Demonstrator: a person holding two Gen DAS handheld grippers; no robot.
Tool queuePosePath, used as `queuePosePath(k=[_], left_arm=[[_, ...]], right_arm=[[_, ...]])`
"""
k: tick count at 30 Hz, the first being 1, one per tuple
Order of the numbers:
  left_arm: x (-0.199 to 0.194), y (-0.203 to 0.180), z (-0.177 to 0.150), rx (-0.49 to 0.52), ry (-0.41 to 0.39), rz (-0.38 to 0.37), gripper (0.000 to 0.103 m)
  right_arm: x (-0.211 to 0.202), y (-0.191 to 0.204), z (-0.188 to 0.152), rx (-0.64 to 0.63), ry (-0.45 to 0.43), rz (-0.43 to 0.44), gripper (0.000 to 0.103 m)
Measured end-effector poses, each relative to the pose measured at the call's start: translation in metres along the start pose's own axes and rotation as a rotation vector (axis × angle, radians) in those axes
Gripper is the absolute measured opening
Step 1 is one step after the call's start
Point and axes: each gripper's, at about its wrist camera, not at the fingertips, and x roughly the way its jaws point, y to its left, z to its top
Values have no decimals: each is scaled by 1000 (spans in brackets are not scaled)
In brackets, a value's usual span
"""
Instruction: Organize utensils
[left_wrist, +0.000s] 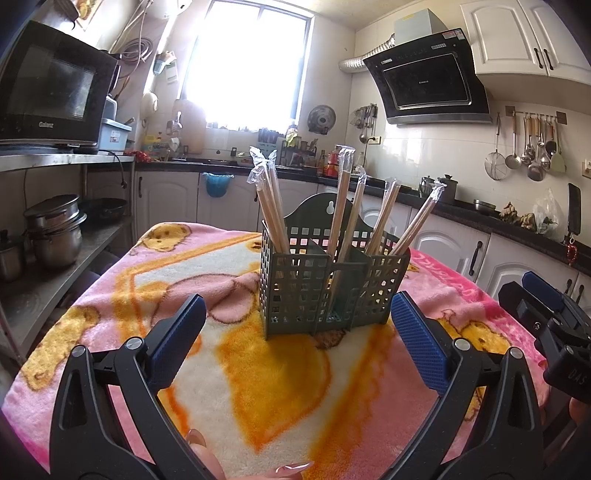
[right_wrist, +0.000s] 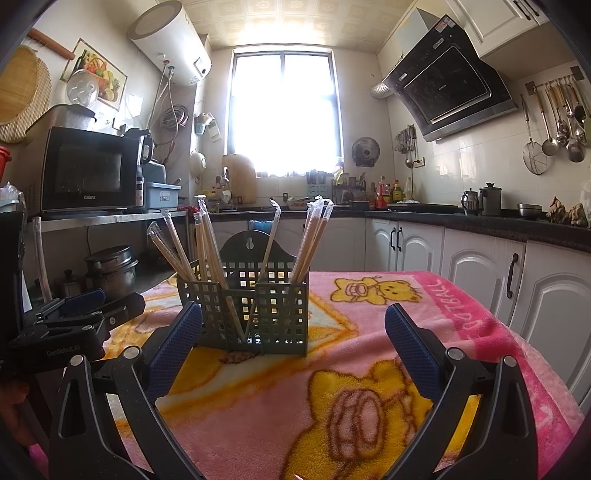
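A grey-green perforated utensil holder (left_wrist: 325, 291) (right_wrist: 255, 314) with three compartments stands on the pink cartoon blanket (left_wrist: 258, 387) (right_wrist: 332, 387). Several pairs of plastic-wrapped wooden chopsticks (left_wrist: 271, 206) (right_wrist: 207, 243) lean upright in its compartments. My left gripper (left_wrist: 299, 317) is open just in front of the holder, nothing between its blue pads. My right gripper (right_wrist: 293, 325) is also open, its left pad close to the holder's front corner, holding nothing. Each gripper shows at the edge of the other's view: the right one (left_wrist: 546, 314) and the left one (right_wrist: 85, 314).
A steel shelf with pots (left_wrist: 55, 236) and a microwave (left_wrist: 51, 88) stands left of the table. Counter and white cabinets (right_wrist: 480, 251) run along the right. Fingers (left_wrist: 207, 454) of a hand show at the bottom of the left wrist view.
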Motion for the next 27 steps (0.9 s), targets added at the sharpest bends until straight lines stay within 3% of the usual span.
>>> queuePosePath(k=[24,27], left_arm=[[5,-5,-5,22,16,-5,93],[8,0,-1,-24,61,-27,93]], right_arm=[[2,-10,0,18,10,-27,97],[5,-17,1,50,41,-54,97]])
